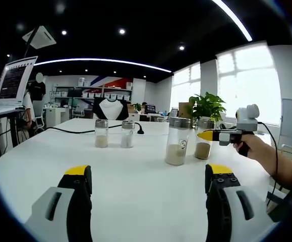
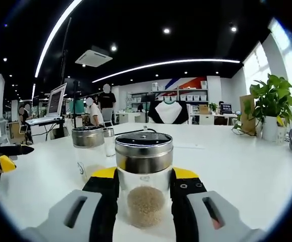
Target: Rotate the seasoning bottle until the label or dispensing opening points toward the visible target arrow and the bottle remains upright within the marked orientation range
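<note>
Shakers stood along the white table (image 1: 135,171) in the left gripper view: two small metal-lidded shakers (image 1: 101,133) on the left, then a taller jar (image 1: 177,141), then the seasoning bottle (image 1: 203,138) upright with the right gripper (image 1: 206,135) at it. The left gripper (image 1: 148,184) hovered with jaws wide apart, holding nothing. In the right gripper view, the right gripper's yellow-tipped jaws flanked the seasoning bottle's glass body just below its metal lid (image 2: 143,151), apparently touching it, the tall jar just beside.

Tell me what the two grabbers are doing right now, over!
Left gripper open, hovering over the white table. Right gripper around the clear glass seasoning bottle with the steel cap, bottle upright. Taller clear jar close behind-left. No arrow seen.
</note>
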### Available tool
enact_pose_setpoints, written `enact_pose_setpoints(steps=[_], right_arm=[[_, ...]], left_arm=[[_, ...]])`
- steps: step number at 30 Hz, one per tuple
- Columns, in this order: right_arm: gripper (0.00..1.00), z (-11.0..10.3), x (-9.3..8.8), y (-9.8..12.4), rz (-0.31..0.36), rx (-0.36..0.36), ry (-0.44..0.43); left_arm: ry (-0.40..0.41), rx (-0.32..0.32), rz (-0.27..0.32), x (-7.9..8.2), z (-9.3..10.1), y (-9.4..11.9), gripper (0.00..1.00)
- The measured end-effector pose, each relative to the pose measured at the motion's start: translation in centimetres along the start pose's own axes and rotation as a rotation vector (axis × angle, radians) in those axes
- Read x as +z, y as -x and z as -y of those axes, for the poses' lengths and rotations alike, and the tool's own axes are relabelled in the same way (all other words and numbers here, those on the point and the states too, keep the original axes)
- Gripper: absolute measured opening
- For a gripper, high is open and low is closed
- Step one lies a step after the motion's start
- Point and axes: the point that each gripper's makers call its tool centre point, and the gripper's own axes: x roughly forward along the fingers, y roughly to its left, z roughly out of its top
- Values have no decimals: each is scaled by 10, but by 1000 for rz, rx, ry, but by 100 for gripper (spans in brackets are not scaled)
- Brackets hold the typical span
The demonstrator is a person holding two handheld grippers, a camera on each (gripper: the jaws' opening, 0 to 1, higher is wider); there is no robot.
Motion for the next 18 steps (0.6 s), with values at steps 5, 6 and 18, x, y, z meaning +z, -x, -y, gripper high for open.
enact_pose_setpoints(steps=[5, 6, 18], right_arm=[[38, 0, 0, 0, -3, -23, -4], [38, 1, 0, 0, -5, -35, -7], [38, 7, 0, -3, -5, -158, -22]], left_arm=[[2, 4, -2, -1, -1, 0, 98], [2, 5, -2, -1, -2, 0, 98], [6, 18, -1, 0, -6, 1, 98]])
